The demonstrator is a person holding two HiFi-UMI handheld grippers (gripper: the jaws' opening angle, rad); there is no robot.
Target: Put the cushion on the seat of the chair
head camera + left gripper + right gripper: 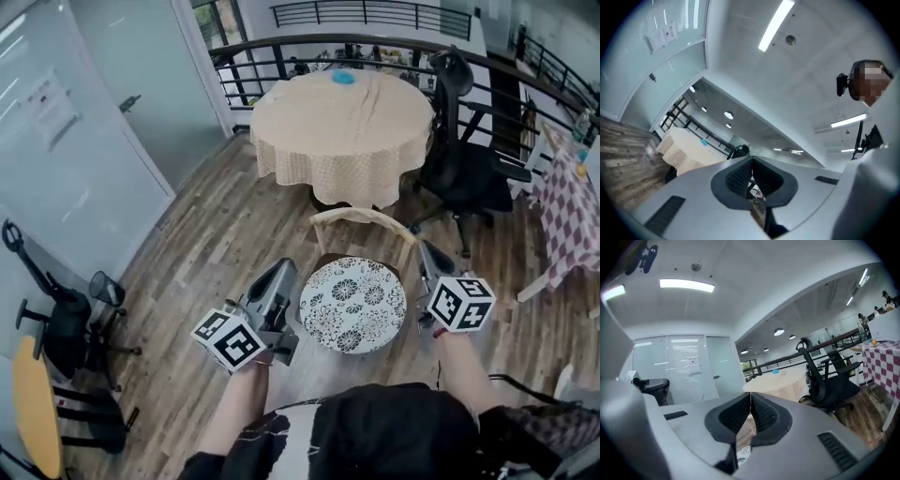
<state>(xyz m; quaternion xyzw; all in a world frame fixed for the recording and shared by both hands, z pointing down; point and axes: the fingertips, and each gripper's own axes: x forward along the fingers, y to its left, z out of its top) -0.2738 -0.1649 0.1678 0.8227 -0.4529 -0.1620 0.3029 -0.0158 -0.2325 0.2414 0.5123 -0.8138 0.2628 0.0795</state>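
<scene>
Floral cushion [353,305] on chair [361,217], centre; left gripper [283,266] and right gripper [427,247] closed, empty; upper-left wall notice [52,108] illegible.

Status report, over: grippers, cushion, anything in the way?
Left gripper shut, empty. Right gripper shut, empty. Cushion lying flat on the chair seat, a gripper on either side. Nothing blocking the chair.

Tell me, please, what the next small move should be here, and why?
Probably just draw both back and stop: the floral cushion lies on the seat of the wooden chair, and the left hand-held gripper and right hand-held gripper, one either side of it, are shut with nothing between their jaws.
</scene>
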